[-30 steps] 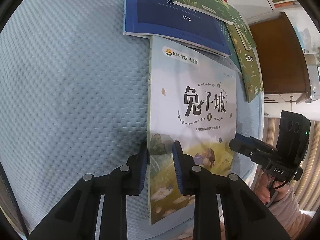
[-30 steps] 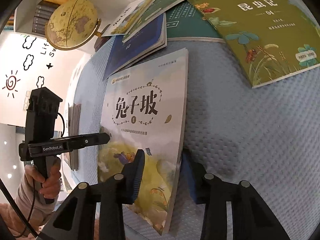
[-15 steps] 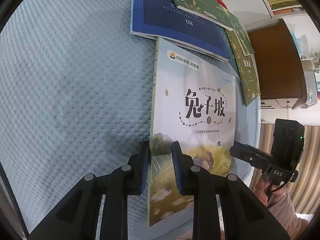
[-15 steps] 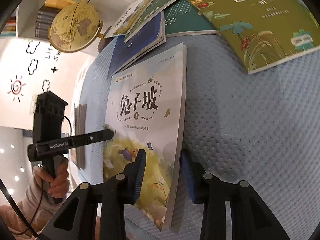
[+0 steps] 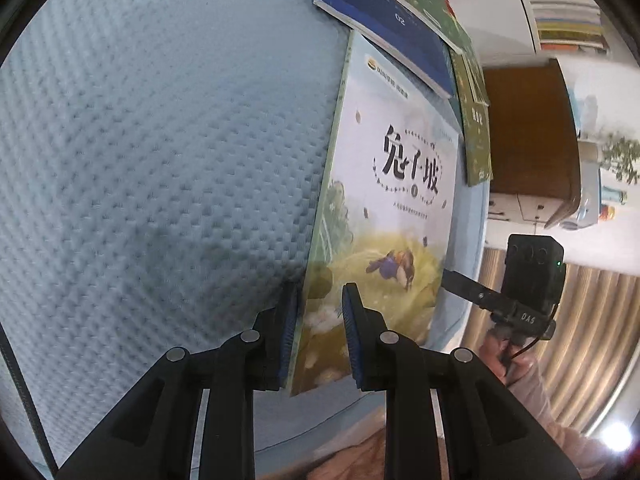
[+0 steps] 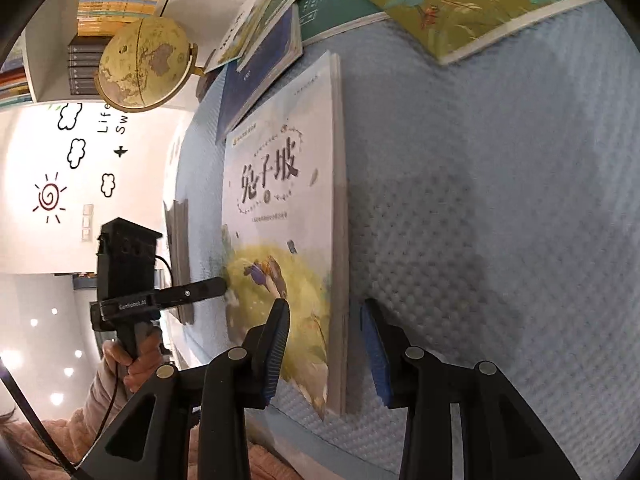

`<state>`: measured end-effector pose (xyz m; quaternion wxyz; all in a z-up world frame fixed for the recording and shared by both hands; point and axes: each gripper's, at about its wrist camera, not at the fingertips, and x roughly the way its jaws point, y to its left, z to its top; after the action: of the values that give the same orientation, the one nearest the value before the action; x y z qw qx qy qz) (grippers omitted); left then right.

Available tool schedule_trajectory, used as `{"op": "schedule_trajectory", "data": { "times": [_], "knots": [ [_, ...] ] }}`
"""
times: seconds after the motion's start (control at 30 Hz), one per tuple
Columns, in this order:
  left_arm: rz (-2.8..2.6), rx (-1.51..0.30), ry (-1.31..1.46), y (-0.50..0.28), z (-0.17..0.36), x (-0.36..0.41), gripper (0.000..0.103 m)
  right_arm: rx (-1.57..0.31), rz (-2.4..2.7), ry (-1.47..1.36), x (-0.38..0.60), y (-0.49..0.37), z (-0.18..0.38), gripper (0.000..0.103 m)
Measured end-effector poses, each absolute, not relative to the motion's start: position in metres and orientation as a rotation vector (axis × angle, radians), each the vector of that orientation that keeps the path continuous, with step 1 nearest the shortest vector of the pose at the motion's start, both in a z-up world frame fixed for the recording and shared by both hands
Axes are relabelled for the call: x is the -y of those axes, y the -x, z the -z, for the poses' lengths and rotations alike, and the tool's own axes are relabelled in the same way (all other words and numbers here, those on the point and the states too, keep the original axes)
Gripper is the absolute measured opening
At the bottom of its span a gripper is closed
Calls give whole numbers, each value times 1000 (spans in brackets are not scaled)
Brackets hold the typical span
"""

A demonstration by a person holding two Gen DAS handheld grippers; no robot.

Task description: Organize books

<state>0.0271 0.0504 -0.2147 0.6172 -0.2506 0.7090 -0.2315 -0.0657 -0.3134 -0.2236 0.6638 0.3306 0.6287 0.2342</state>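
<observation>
I am pinching the near left edge of the white picture book [image 5: 384,216] with my left claw [image 5: 318,334], pressed together on it. My right claw [image 6: 326,350] is straddling the near right edge, but I cannot tell whether its pads are pressing. The book is lying on the blue quilted mat [image 5: 160,160], long axis running away from me, title end far. It has swung rightward since a second ago. Beyond the book, a blue book [image 5: 384,12] and green books [image 6: 460,4] are crowding its far end; a globe [image 6: 144,64] is standing far left of it.

You're looking at the pale picture book [image 5: 400,184], titled 兔子坡; the blue book [image 5: 384,16] above it shows 02. Your right gripper [image 5: 524,312] reads DAS, your left gripper [image 6: 132,300] GenRobot.AI.
</observation>
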Motion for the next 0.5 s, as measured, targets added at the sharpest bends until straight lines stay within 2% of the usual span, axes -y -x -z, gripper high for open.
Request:
{"op": "schedule_trajectory", "data": {
  "times": [0.5],
  "knots": [
    [463, -1656, 489, -48, 208, -35, 20, -1397, -574, -746, 312, 38, 229, 32]
  ]
}}
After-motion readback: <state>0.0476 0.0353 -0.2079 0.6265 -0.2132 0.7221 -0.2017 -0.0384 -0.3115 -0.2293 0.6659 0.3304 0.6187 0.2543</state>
